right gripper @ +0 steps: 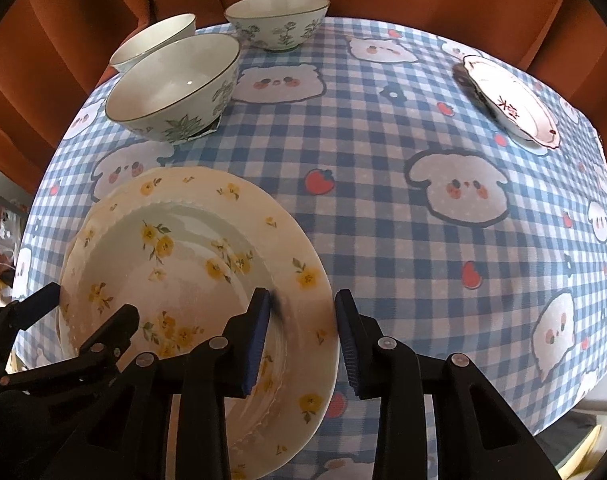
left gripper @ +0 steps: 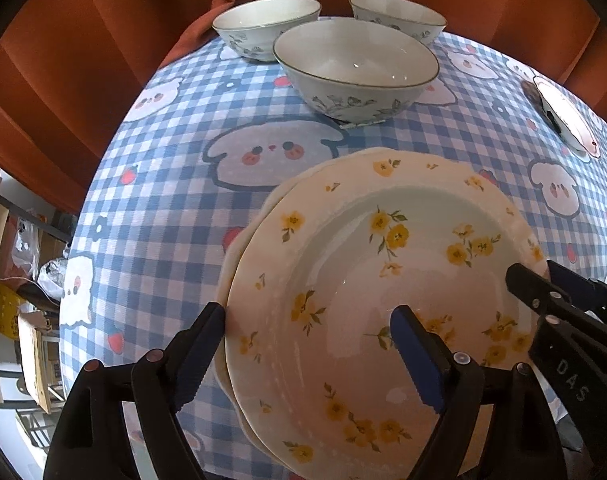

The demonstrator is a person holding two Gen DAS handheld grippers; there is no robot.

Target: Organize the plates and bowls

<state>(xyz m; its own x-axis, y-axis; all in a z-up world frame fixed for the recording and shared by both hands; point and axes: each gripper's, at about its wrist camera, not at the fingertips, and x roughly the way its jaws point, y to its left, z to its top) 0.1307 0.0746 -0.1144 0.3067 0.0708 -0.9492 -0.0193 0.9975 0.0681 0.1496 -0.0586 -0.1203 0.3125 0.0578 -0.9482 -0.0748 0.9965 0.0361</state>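
A cream plate with yellow flowers (left gripper: 355, 280) lies on top of another like it, near the table's front edge; it also shows in the right wrist view (right gripper: 183, 264). My left gripper (left gripper: 311, 332) is open, its jaws astride the stack's left rim. My right gripper (right gripper: 303, 308) is open, its jaws astride the right rim. Three white bowls with green leaf prints stand at the back: one nearer (left gripper: 355, 72) (right gripper: 175, 88), two behind (left gripper: 267, 26) (left gripper: 399, 18). A small white plate with red marks (right gripper: 511, 100) lies at the far right.
The table (right gripper: 383, 200) has a blue checked cloth with cartoon animals. An orange curtain (left gripper: 83, 60) hangs behind it. Cluttered shelves (left gripper: 23, 300) stand off the table's left edge.
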